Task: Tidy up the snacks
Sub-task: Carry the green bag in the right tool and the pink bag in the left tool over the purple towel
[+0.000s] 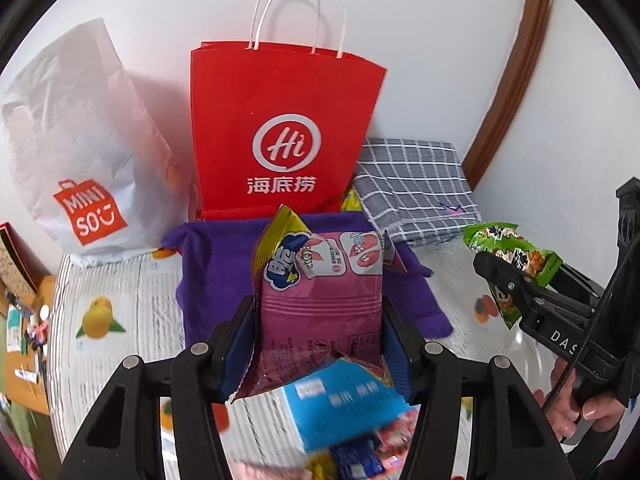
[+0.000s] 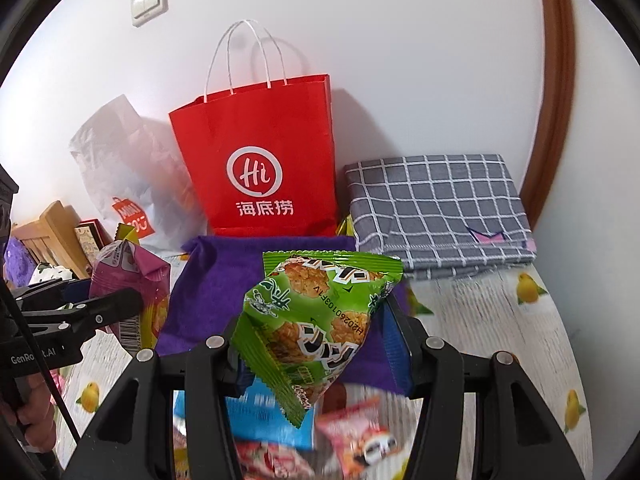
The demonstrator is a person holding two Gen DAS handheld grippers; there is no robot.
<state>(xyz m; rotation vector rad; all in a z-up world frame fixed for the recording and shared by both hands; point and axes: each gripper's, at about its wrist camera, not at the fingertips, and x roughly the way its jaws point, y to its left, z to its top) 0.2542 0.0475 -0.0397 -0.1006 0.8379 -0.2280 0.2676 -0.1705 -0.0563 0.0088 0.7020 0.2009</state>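
loose snack packets (image 1: 344, 412) are lying blurred at 6 o'clock in the left wrist view, directly under the left gripper (image 1: 320, 344); a blue packet (image 1: 340, 404) is sitting on top of them. left gripper fingers (image 1: 240, 344) are clamping a pink snack bag (image 1: 320, 300), holding it upright with a yellow packet edge (image 1: 280, 236) sticking out at its 11 o'clock. pink bag is hanging over the purple cloth bag (image 1: 216, 280), which is lying flat on the table (image 1: 104, 360) with its fruit-print cover.

right gripper (image 2: 320, 356) is holding a green rice-cracker packet (image 2: 316, 320), tilted, with its fingers (image 2: 394, 344) closing on the lower part of it. in the left view that same gripper is showing at 3 o'clock, well apart from the pink bag. more loose packets, red and blue, are lying blurred at 6 o'clock in the right view.

red paper bag (image 1: 284, 132) with white twine handles is standing upright at 12 o'clock, touching the far edge of the purple bag, against the white wall (image 1: 420, 20). white miniso bag (image 1: 80, 152) is leaning at 10 o'clock, just beside the red one. folded grey checked cloth (image 2: 436, 216) is resting at 2 o'clock, beside the red bag. light switch (image 2: 149, 2) is sitting on the wall at 11 o'clock in the right view.
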